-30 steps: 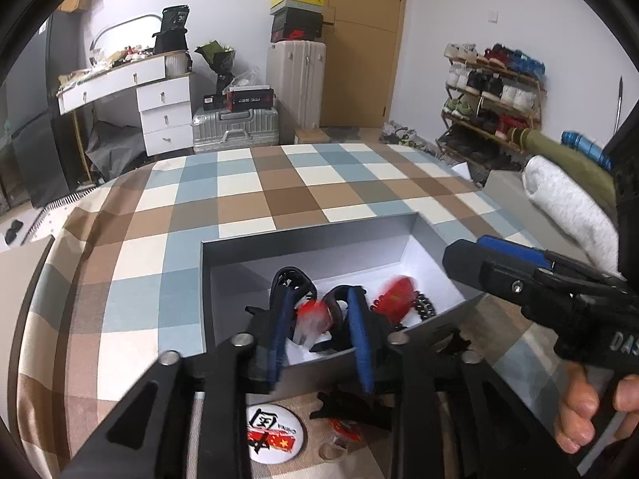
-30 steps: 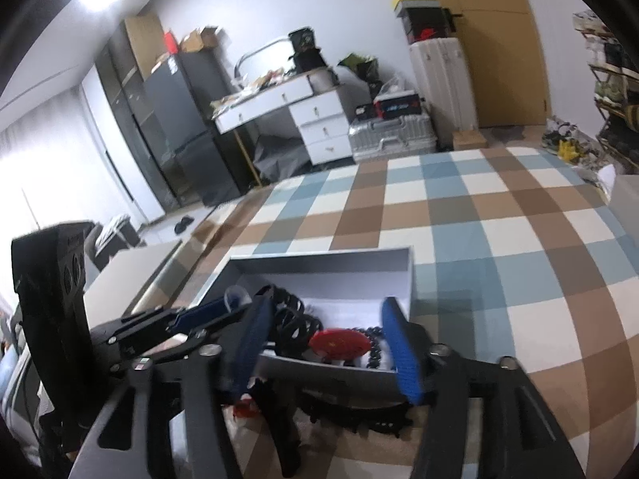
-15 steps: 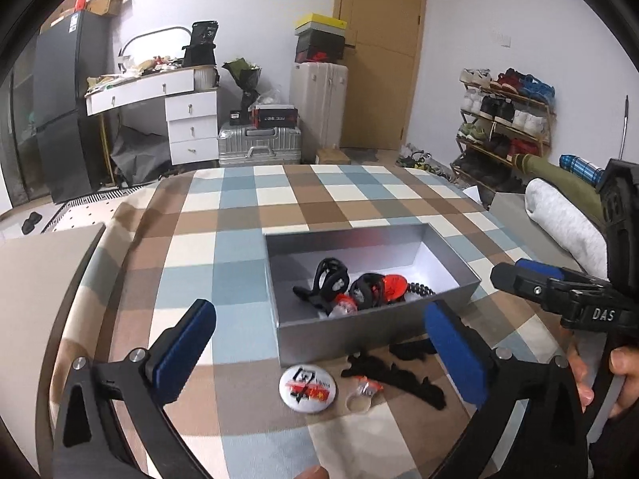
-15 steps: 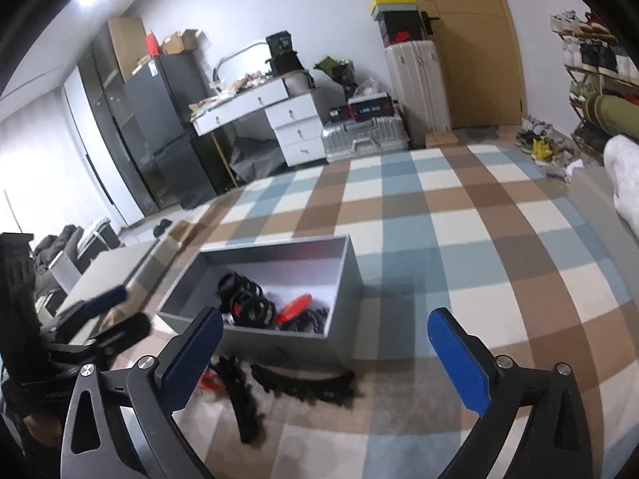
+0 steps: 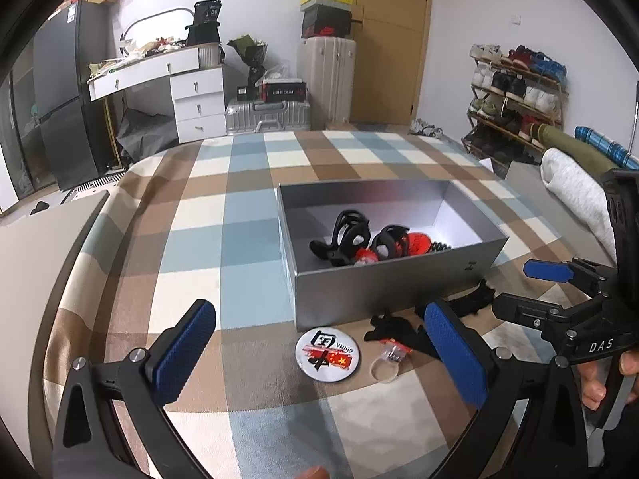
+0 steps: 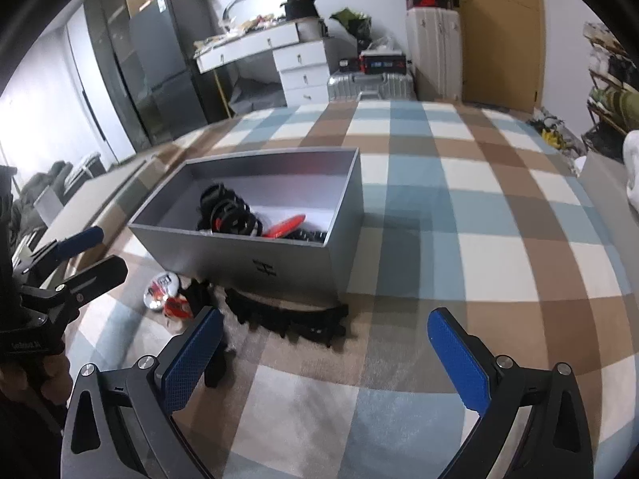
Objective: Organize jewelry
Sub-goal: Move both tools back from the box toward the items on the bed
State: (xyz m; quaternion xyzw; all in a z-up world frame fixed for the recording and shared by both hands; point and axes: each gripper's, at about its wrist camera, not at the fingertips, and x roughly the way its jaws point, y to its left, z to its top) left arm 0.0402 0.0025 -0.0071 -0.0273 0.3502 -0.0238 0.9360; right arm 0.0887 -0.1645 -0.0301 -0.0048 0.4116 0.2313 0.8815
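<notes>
A grey open box [image 5: 391, 283] [image 6: 239, 251] stands on the checked cloth and holds black hair clips [image 5: 347, 239], a red piece [image 5: 417, 244] and dark beads. In front of it lie a round white badge [image 5: 328, 353], a clear ring with a red top [image 5: 389, 359] and black clips [image 6: 287, 315]. My left gripper [image 5: 319, 353] is open and empty, held back from the box over the badge. My right gripper [image 6: 325, 355] is open and empty, near the black clips on the cloth; it shows in the left wrist view [image 5: 535, 291].
The checked cloth [image 6: 479, 207] covers the whole surface. A grey flat panel [image 5: 36, 255] lies at the left edge. Beyond are a white desk with drawers [image 5: 187, 92], suitcases [image 5: 327, 80], a shoe rack [image 5: 515, 95] and a fridge [image 6: 159, 60].
Both grippers have opened and pulled back out of the box. The red-topped piece my left gripper held a second ago now lies in the box.
</notes>
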